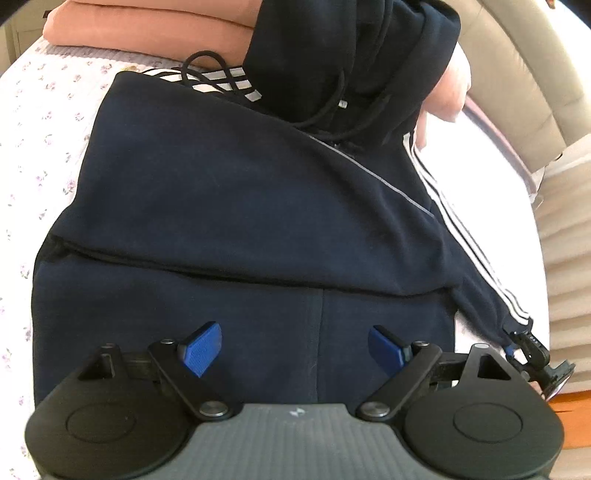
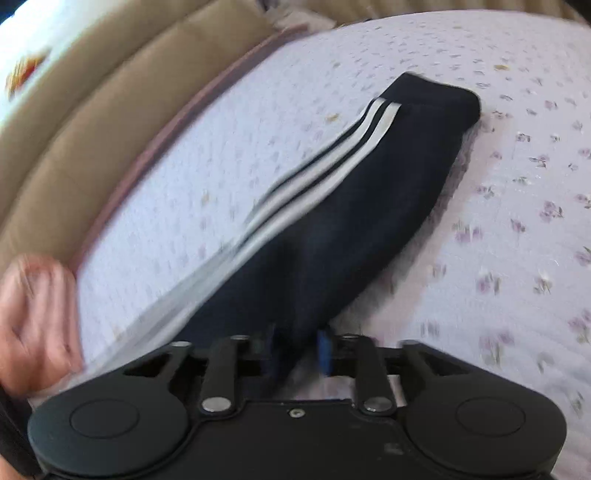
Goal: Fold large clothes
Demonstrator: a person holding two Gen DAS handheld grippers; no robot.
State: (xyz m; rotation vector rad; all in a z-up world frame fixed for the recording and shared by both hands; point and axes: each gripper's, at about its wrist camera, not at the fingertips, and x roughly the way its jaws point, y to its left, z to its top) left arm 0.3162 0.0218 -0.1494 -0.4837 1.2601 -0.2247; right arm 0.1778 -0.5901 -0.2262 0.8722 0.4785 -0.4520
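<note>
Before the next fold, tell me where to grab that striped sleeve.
Grip the striped sleeve near the shoulder end, where the right gripper already straddles it, pads flanking the fabric. It lies flat and narrow across the bedsheet, so come along its length, pinching across the width.

Bare floral bedsheet (image 2: pixel 517 184) open right of sleeve (image 2: pixel 351 206). Padded beige bed frame (image 2: pixel 110 110) bounds far side. Folded peach stack (image 1: pixel 147 26) blocks behind navy hoodie (image 1: pixel 221 184).

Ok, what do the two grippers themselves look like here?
Both match: the left gripper and the right gripper have black linkage arms with silver pivot pins, two round black discs and blue ribbed pads. The left's body is grey and ridged.
</note>
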